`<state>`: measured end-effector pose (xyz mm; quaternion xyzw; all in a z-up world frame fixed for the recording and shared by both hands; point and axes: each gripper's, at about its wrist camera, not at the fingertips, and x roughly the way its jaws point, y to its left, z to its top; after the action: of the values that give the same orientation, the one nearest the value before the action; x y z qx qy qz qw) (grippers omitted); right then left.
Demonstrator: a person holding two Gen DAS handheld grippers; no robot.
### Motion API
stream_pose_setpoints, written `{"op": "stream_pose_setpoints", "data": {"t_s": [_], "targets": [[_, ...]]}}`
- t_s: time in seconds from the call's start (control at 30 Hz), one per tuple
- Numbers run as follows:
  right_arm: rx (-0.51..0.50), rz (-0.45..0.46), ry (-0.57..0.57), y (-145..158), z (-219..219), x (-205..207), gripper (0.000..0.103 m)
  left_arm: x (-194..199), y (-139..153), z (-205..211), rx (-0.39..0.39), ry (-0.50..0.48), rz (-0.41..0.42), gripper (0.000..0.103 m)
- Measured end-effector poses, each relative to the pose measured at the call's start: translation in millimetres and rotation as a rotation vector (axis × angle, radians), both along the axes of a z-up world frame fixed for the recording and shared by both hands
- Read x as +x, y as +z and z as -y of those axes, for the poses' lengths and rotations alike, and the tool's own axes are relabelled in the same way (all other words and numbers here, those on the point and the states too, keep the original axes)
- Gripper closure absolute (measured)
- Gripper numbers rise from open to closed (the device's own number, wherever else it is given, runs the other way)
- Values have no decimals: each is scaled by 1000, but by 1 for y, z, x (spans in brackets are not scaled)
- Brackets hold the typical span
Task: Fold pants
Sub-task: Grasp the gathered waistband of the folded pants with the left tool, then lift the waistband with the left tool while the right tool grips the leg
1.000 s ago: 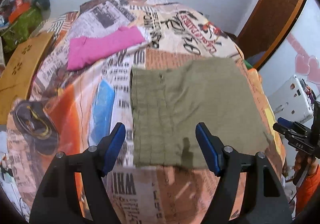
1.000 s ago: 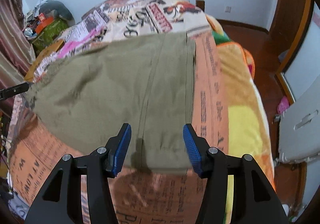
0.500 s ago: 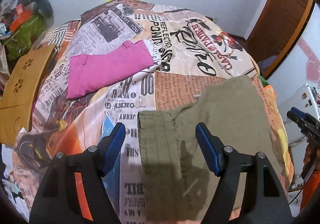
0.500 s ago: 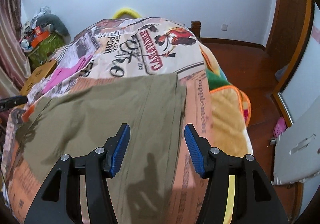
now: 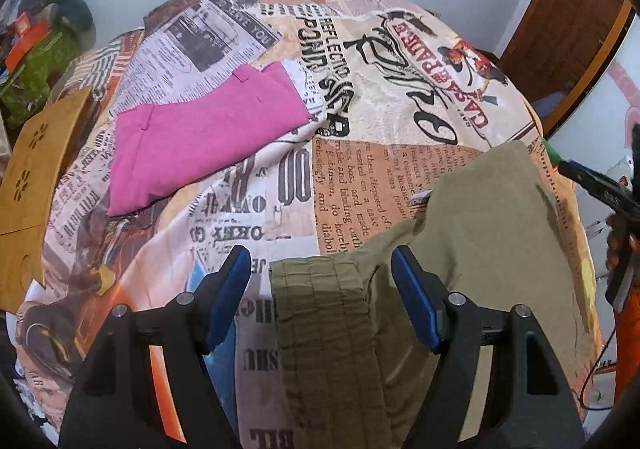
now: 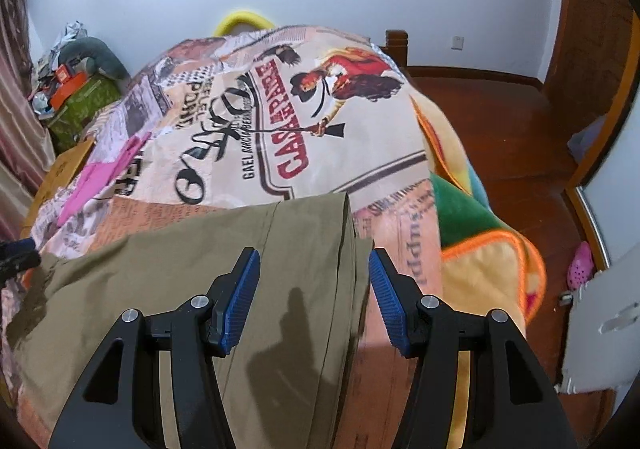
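Your pants [image 5: 480, 249] lie on the bed [image 5: 360, 89], nearest you. The folded cloth [image 5: 200, 141] lies farther back to their left, well apart. A board [image 5: 28, 177] flanks the bed's left edge.

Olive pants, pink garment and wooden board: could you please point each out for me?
olive pants [image 5: 332, 333], left wrist view, ribbed waistband.
pink garment [image 5: 200, 137], left wrist view, middle.
wooden board [image 5: 28, 177], left wrist view, top face.

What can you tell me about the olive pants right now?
The olive pants are a thin woven fabric, lying folded and mostly flat on the printed bedspread. The ribbed elastic waistband lies between the left gripper's open jaws; a seamed side edge lies between the right gripper's. Neither grips the cloth.
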<state>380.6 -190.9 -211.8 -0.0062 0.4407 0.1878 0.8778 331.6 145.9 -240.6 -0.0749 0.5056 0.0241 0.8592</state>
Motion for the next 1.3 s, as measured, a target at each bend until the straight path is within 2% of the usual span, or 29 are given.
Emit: {"op": "stream_pose_setpoints", "data": {"t_s": [0.33, 0.5, 0.57, 0.63, 0.7, 0.73, 0.83, 0.9, 1.0, 1.1, 1.17, 1.2, 1.23, 1.3], "targets": [[-42, -89, 32, -47, -21, 51, 50, 5, -30, 0, -6, -10, -58, 31], [-12, -102, 15, -62, -21, 56, 50, 3, -41, -6, -39, 23, -59, 29], [-22, -90, 28, -61, -23, 54, 57, 1, -42, -8, -52, 41, -49, 29], [-50, -84, 61, -63, -28, 51, 73, 0, -42, -11, -59, 64, -38, 29], [-119, -53, 86, -64, -35, 48, 78, -1, -41, -17, -67, 112, -30, 30], [-156, -37, 94, -65, -38, 47, 86, -1, -42, -21, -90, 128, -29, 30], [-191, -29, 84, -65, -38, 47, 90, -2, -46, -29, -138, 172, -27, 30], [-190, -31, 71, -65, -36, 47, 91, -2, -46, -27, -126, 175, -29, 30], [-193, -49, 55, -66, -36, 49, 91, 0, -46, -23, -94, 170, -39, 29], [-208, -76, 55, -62, -38, 51, 89, 0, -45, -26, -115, 160, -47, 29], [-225, -106, 52, -58, -39, 51, 82, -2, -43, -27, -131, 155, -50, 29], [-234, -114, 47, -54, -39, 51, 74, -3, -41, -27, -134, 154, -51, 29], [-238, -111, 46, -49, -39, 49, 67, -4, -38, -27, -132, 152, -52, 29], [-229, -86, 57, -39, -37, 39, 60, -7, -30, -24, -115, 146, -43, 29]]}}
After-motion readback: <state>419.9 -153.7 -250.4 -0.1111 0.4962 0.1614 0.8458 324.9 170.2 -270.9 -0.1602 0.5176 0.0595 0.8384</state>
